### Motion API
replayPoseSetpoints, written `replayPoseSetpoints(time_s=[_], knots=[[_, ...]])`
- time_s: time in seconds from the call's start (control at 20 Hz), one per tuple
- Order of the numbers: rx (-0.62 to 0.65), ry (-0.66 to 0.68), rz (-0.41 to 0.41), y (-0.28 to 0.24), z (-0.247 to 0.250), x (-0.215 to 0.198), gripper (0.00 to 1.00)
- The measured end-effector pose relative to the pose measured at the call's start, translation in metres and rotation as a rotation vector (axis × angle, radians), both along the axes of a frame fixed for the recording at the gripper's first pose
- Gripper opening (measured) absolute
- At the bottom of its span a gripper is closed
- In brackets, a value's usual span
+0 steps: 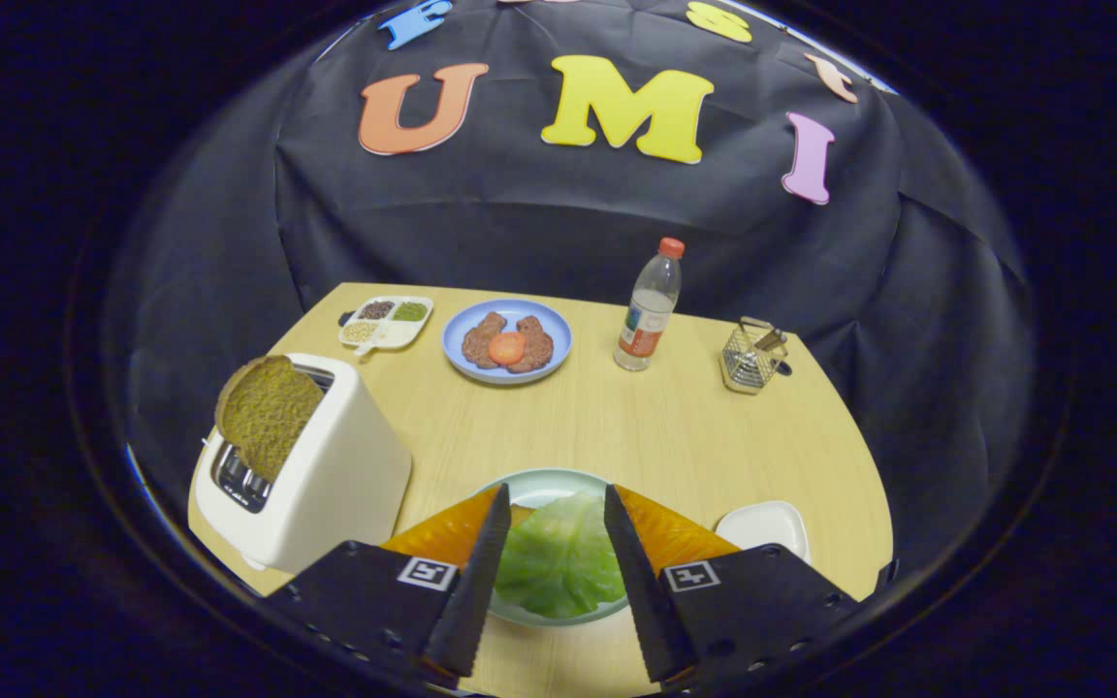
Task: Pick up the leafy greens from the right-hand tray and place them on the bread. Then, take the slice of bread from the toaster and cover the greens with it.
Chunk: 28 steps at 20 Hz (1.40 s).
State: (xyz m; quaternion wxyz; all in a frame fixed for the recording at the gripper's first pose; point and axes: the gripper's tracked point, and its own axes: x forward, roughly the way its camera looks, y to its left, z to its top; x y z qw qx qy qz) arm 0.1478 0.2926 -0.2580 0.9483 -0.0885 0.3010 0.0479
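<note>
Leafy greens (558,562) lie on the plate (544,482) at the table's (617,427) near edge, between the parted fingers of the empty gripper (549,504); they look light, limp and tearable, best pinched at a thick fold.

Gripper (551,504) fingers spread apart above leafy greens (558,562) on plate (544,482); bread slice (268,412) upright in toaster (321,475) beside plate

Green leaf (558,560) on plate, brown bread slice (268,412) upright in toaster
</note>
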Motion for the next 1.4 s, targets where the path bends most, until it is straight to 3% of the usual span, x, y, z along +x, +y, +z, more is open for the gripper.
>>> replayPoseSetpoints(time_s=[0.2, 0.45, 0.65, 0.8, 1.0, 1.2, 1.4], knots=[[0.039, -0.041, 0.033, 0.032, 0.025, -0.018, 0.7], [0.084, -0.088, 0.101, 0.086, 0.051, -0.026, 0.7], [0.098, -0.081, 0.141, 0.129, 0.057, -0.03, 0.85], [0.104, -0.066, 0.168, 0.161, 0.054, -0.032, 0.89], [0.055, -0.059, 0.175, 0.193, 0.043, -0.024, 0.89], [-0.005, -0.02, 0.119, 0.209, 0.018, -0.011, 0.85], [-0.033, -0.001, 0.084, 0.212, 0.012, -0.002, 0.64]])
